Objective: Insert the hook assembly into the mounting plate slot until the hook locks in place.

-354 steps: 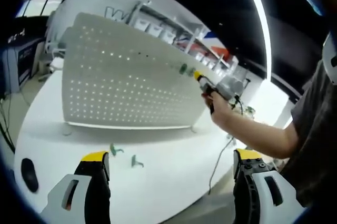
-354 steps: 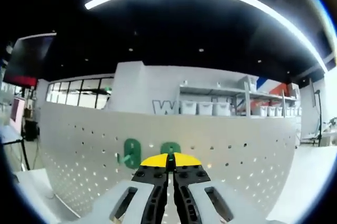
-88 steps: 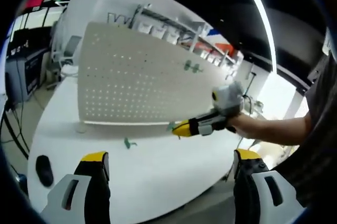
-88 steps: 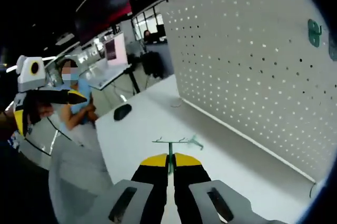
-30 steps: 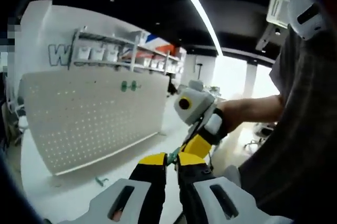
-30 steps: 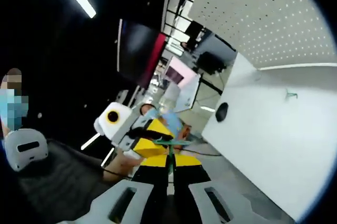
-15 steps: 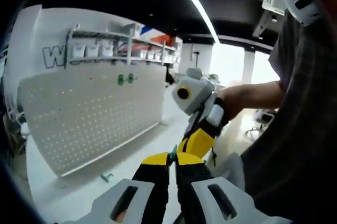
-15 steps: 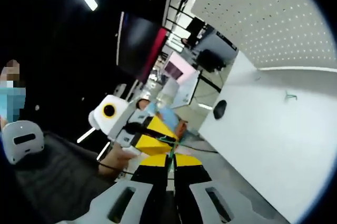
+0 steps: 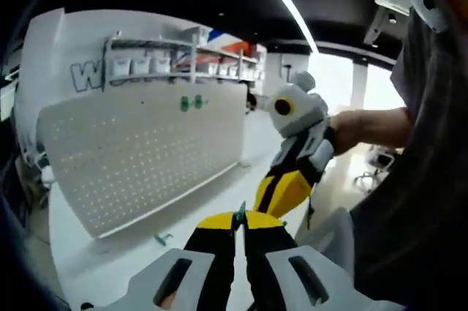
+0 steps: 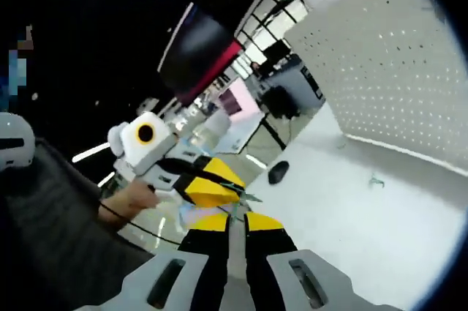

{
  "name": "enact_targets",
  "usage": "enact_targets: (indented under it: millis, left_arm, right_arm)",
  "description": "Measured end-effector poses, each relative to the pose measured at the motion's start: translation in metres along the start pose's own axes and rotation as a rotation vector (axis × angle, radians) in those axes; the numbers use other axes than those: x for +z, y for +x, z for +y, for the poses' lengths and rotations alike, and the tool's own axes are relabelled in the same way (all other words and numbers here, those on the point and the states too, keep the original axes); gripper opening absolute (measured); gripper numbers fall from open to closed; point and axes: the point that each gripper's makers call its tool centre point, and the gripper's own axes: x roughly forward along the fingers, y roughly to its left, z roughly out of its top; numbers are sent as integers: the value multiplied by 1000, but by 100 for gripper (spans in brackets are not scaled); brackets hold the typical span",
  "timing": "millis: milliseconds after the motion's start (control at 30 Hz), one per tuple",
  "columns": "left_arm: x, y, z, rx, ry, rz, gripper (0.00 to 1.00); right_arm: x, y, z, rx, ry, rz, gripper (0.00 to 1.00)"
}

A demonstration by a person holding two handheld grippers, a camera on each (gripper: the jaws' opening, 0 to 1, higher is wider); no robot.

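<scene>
Two green hooks (image 9: pixel 191 103) already sit high on the white pegboard (image 9: pixel 146 157), and by my judgement they are the finished ones. One more hook (image 9: pixel 162 238) lies on the white table (image 9: pixel 110 267) in front of the board, not yet picked up; I also see it as a small green shape on the table (image 10: pixel 376 179) in the right gripper view. The hook I am working on is off the board, up in the air between my two tools, so inserting and locking it is all left to do.

My left gripper (image 9: pixel 239 222) has its jaws pressed together on a thin green piece, the held hook (image 9: pixel 240 214), which pokes out just above the yellow tips. My right gripper (image 10: pixel 235 220) also looks nearly closed, with only a narrow dark gap between its jaws. Its tips meet the other tool's yellow tips at the same green piece (image 10: pixel 245 195). Which one truly carries the hook I cannot tell; it looks like a handover or a regrip, well apart from the board.
</scene>
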Motion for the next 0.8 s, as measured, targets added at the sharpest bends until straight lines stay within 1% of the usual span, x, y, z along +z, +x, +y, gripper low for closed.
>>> enact_targets:
  millis: [67,100,167,200,233,300,367,400,467,500,533,633,700,767,800]
  left_arm:
    - [-4,-1,11,52,-13,24,3]
    - [-7,-1,16,72,-22,34,3]
    - [-9,-1,23,91,-51,36,3]
    - [-9,-2,27,109,-76,36,3]
    - [-10,-3,30,120,-92,38,3]
    - [-10,-4,35,140,-116,37,3]
    - [-10,-5,39,155,-148,32,3]
    - [-10,-6,41,160,-167,28,3]
    - [-11,-7,45,171,-214,17,3]
    - [-11,-8,47,178,-228,12,3]
    - [-11,-8,48,181,-242,9,3]
    - [-11,-9,51,190,-299,-15,3]
    - [-7,-9,51,177,-358,-49,3]
    - [-4,-8,49,165,-401,-68,3]
    - [-2,-8,48,156,-420,-83,3]
  right_arm:
    - [2,-3,0,-40,-94,12,5]
    - [2,-5,-2,-69,-132,30,5]
    - [8,-7,-3,-122,-223,24,1]
    - [11,-7,-3,-141,-241,14,0]
    - [14,-8,-3,-157,-242,4,0]
    - [20,-9,-3,-193,-269,-23,2]
    - [21,-10,-3,-229,-296,-20,6]
    - [21,-10,-2,-249,-337,-15,6]
    - [20,-10,-3,-273,-365,-6,6]
    - [19,-10,-3,-288,-399,0,6]
    - [17,-10,-3,-298,-407,7,7]
    - [15,-8,1,-313,-422,-13,7]
    - [16,-7,2,-322,-420,-26,8]
    - [17,-6,2,-334,-410,-41,8]
    - [20,-6,3,-339,-407,-66,8]
